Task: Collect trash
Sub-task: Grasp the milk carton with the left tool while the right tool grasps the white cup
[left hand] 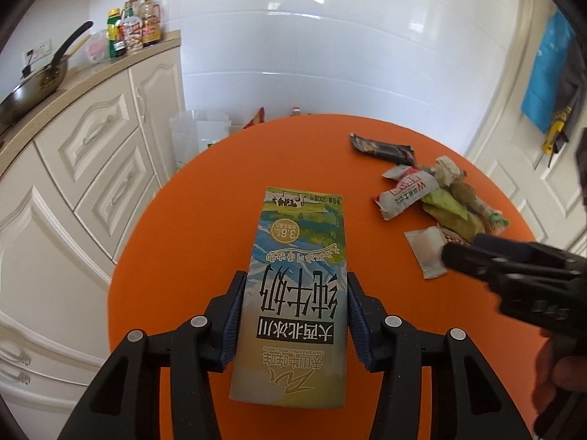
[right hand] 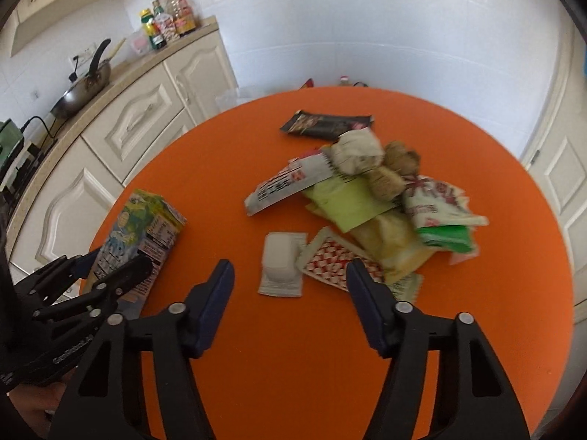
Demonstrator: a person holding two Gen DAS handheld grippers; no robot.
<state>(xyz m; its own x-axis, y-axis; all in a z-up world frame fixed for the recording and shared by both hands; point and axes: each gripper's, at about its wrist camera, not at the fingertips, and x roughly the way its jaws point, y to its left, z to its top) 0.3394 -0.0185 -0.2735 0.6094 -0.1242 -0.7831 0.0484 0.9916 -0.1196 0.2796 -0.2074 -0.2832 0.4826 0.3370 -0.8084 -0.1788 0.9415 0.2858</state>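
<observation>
A green and grey milk carton [left hand: 297, 256] lies flat on the round orange table [left hand: 205, 220]. My left gripper [left hand: 293, 282] is shut on it, with a pad pressed against each long side. The right wrist view shows the same carton [right hand: 146, 227] at the left, with the left gripper [right hand: 110, 267] on it. My right gripper [right hand: 290, 269] stands open just above the table. A small white sachet [right hand: 280, 264] lies between its fingertips, untouched. Beyond it lies a heap of crumpled wrappers [right hand: 367, 201], a red checked packet [right hand: 330, 260] and a black wrapper [right hand: 326, 123].
White kitchen cabinets [left hand: 91, 139] run along the left, with a wok [left hand: 33, 91] and bottles [left hand: 135, 25] on the counter. A clear plastic container [left hand: 198, 135] stands past the table's far edge. A white door [left hand: 521, 168] is at the right.
</observation>
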